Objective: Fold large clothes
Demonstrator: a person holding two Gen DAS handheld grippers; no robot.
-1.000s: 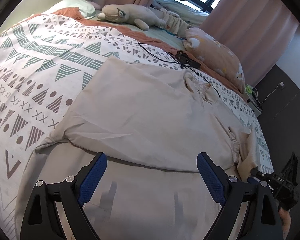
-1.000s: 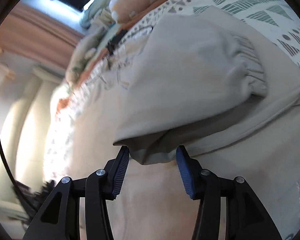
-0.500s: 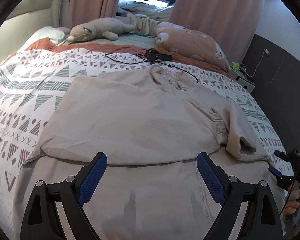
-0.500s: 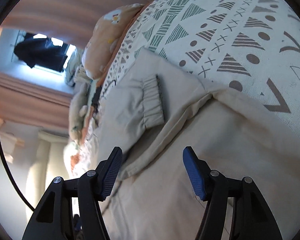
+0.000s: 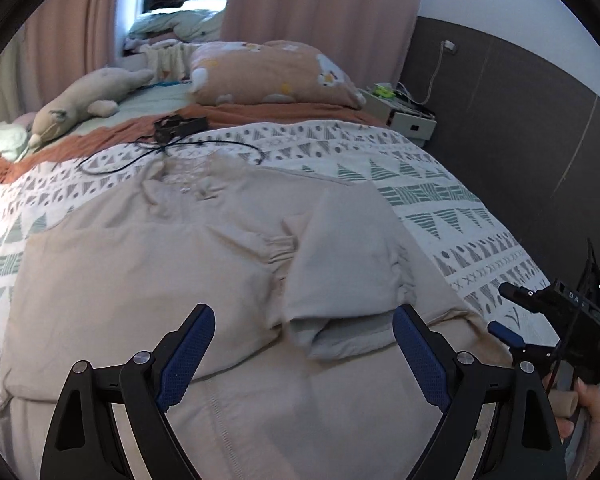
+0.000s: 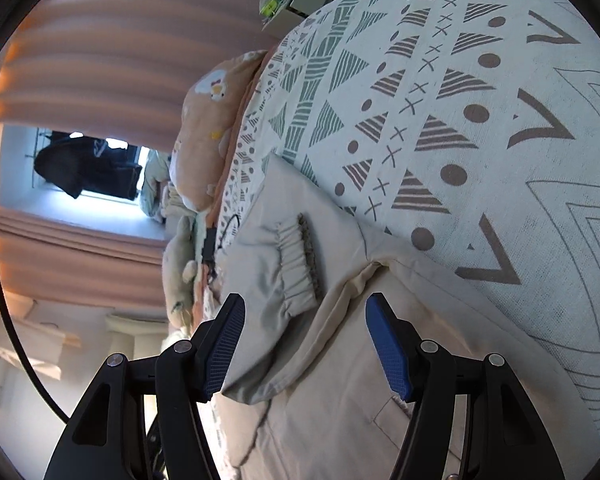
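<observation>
A large beige garment (image 5: 160, 248) lies spread on the patterned bedspread (image 5: 440, 200), collar toward the pillows. Its right sleeve (image 5: 348, 248) is folded inward over the body, the gathered cuff (image 6: 296, 268) lying flat. My left gripper (image 5: 300, 344) hovers open above the garment's lower half, just before the sleeve's fold, with nothing held. My right gripper (image 6: 304, 336) is open too, above the garment's right edge, its blue pads apart from the cloth. In the left wrist view the right gripper (image 5: 502, 308) shows at the right edge, with a hand below it.
A peach pillow (image 5: 268, 72) and a plush toy (image 5: 88, 100) lie at the bed's head. A black device with a cable (image 5: 180, 126) sits just past the collar. A bedside box (image 5: 408, 116) stands by the dark wall. Bare bedspread (image 6: 460, 120) extends right of the garment.
The right gripper opened off the sleeve's edge and drew back, leaving the sleeve folded on the body. The left gripper swung right along the garment, staying open.
</observation>
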